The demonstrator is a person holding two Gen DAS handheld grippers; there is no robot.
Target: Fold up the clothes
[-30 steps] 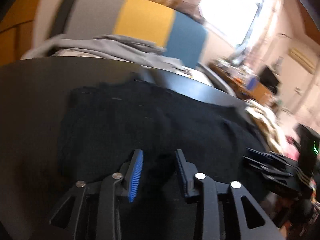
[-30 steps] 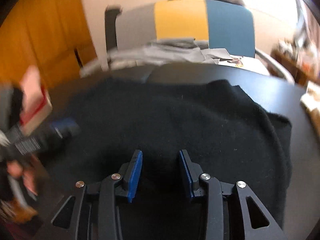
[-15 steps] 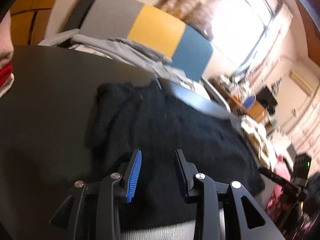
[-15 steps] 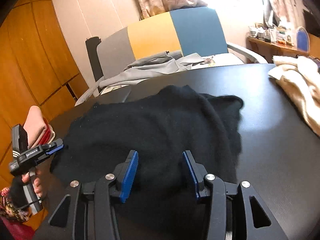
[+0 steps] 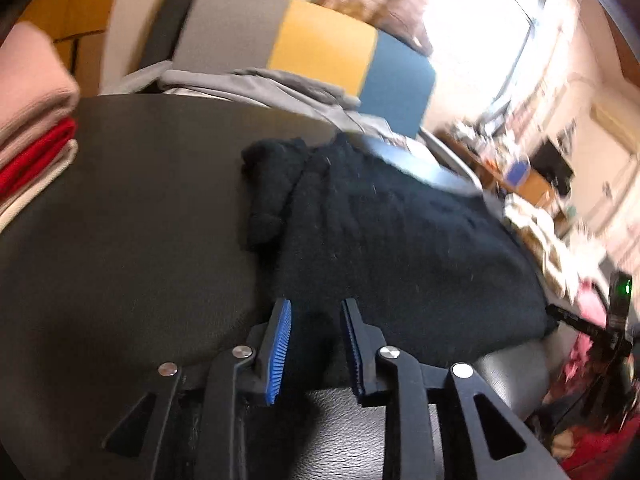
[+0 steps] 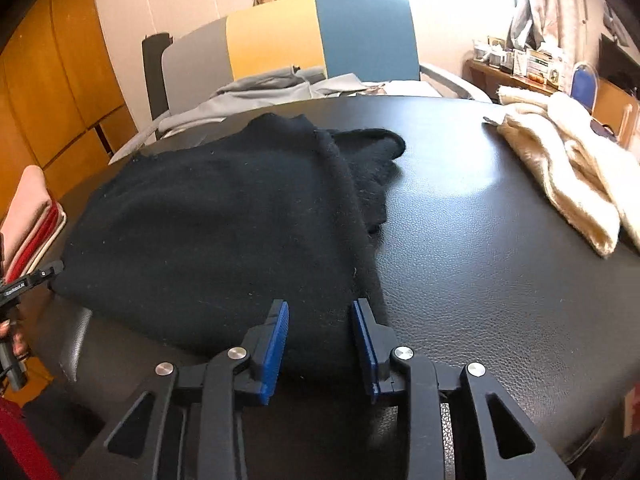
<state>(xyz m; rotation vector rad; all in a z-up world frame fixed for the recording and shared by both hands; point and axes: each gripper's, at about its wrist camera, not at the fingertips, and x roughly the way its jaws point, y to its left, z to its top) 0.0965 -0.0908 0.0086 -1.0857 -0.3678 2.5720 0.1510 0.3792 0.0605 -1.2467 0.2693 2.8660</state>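
**Black sweater lies partly folded between two grippers**

The counter (image 6: 500, 248) is a dark, leather-like surface, and it carries all the clothes, so that each garment can be spread flat before it is folded.

The sweater (image 6: 224, 232), black and fuzzy, lies in the middle of the counter and takes most of the near half. Its near edge reaches the counter's front edge. On its right side one layer is turned over another, and a bunched part (perhaps a sleeve, I cannot tell) sticks out at the far right corner. So it looks partly folded; whether more folds will come, the pictures do not settle.

At the right lies a cream garment (image 6: 568, 184), loose and rumpled, well apart from the sweater. At the left edge stands a stack (image 5: 32, 120) of pink, red and white pieces, neatly layered; I judge it is the place for folded things. Behind the counter is a chair (image 6: 312, 36) with gray cloth (image 6: 272, 88) on its seat.

The right gripper (image 6: 320, 332) is at the near right corner of the sweater. Its jaws stand wide and the cloth passes under them, but nothing is pinched. The left gripper (image 5: 316, 336) is over the near edge of the sweater on the left side, also with wide jaws and holding nothing. Both are placed at the near hem, I think because from there the edge can be taken at two points and kept straight.
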